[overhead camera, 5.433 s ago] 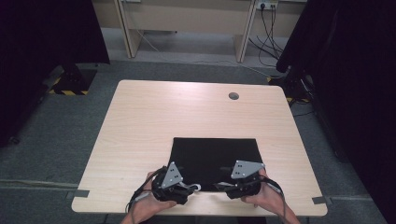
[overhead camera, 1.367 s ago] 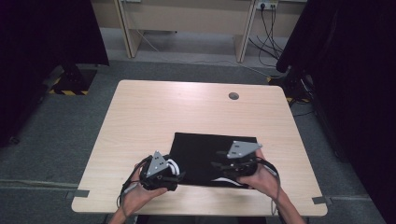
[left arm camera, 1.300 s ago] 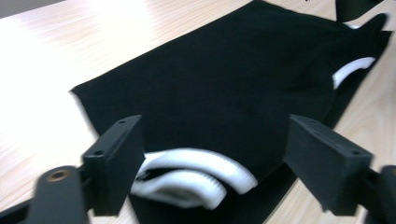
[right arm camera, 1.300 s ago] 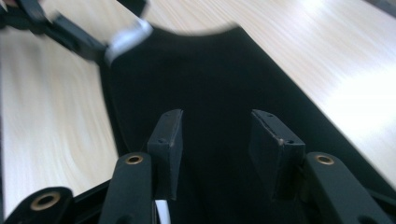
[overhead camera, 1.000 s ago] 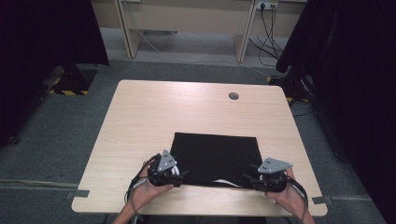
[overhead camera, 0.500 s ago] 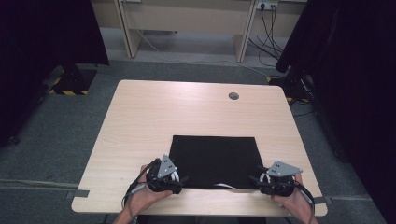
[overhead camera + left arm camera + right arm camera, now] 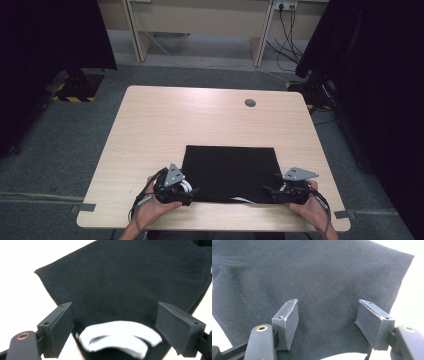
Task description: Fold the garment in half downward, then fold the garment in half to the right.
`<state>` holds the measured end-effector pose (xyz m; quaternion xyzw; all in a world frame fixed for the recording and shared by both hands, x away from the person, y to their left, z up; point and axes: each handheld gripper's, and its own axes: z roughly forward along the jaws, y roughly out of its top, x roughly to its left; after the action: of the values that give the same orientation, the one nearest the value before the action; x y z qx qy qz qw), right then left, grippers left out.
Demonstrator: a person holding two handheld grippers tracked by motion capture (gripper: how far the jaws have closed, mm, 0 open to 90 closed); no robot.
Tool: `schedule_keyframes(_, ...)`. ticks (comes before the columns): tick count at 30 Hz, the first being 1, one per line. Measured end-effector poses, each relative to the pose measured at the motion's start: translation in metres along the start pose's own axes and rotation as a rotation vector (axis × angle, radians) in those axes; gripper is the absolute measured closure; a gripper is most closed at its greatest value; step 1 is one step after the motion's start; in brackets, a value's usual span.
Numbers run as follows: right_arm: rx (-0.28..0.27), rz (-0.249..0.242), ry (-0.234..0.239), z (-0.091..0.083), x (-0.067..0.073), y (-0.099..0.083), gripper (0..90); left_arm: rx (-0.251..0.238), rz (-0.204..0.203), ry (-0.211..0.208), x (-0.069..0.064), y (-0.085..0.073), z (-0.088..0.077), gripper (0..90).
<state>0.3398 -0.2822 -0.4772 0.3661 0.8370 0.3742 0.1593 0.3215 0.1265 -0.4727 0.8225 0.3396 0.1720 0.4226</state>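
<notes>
A light wooden table carries a black cloth spread flat toward six o'clock. At the cloth's seven o'clock corner the left gripper has just been opening, jaws wide around a white fabric bit, not pressing it. At five o'clock the right gripper has just been opening, jaws spread over the cloth.

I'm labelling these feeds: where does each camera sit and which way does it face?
High view: above the person's side of the table, looking forward and down; both hands, left gripper and right gripper show.
Left gripper view: rides the left gripper, looking along its open jaws at the black cloth and a white patch.
Right gripper view: rides the right gripper, open jaws over cloth.
All three share the cloth.
</notes>
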Motion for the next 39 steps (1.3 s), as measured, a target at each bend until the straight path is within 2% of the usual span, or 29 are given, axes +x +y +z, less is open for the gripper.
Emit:
schedule_keyframes(6, 0.001, -0.015, 0.019, -0.008, -0.006, -0.007, 35.2, -0.001, -0.018, -0.029, 0.000, -0.006, -0.003, 12.0)
schedule_keyframes(9, 0.008, -0.018, 0.022, -0.013, -0.009, -0.011, 35.2, 0.006, -0.011, -0.022, 0.003, -0.008, -0.004, 11.5)
schedule_keyframes(12, 0.009, -0.018, 0.021, -0.016, -0.013, -0.013, 35.2, -0.006, -0.033, -0.047, 0.005, -0.010, -0.009, 11.2)
schedule_keyframes(20, 0.012, -0.026, 0.022, -0.025, -0.022, -0.020, 35.3, 0.026, -0.036, -0.018, 0.012, -0.021, -0.014, 11.1)
schedule_keyframes(22, 0.016, -0.025, 0.020, -0.027, -0.024, -0.021, 35.3, 0.051, -0.046, -0.013, 0.014, -0.023, -0.014, 11.1)
schedule_keyframes(25, 0.018, -0.021, 0.016, -0.030, -0.027, -0.023, 35.3, 0.065, -0.034, 0.005, 0.017, -0.024, -0.016, 10.8)
schedule_keyframes(28, 0.023, -0.017, 0.013, -0.034, -0.030, -0.026, 35.3, 0.112, -0.035, -0.005, 0.018, -0.026, -0.016, 9.5)
schedule_keyframes(30, 0.026, -0.015, 0.010, -0.035, -0.031, -0.027, 35.4, 0.119, -0.015, -0.002, 0.017, -0.027, -0.016, 8.7)
schedule_keyframes(34, 0.034, -0.018, -0.002, -0.039, -0.033, -0.028, 35.5, 0.120, -0.014, -0.002, 0.017, -0.027, -0.015, 7.6)
schedule_keyframes(39, 0.029, -0.018, 0.004, -0.039, -0.034, -0.029, 35.5, 0.121, -0.009, -0.007, 0.016, -0.026, -0.015, 6.1)
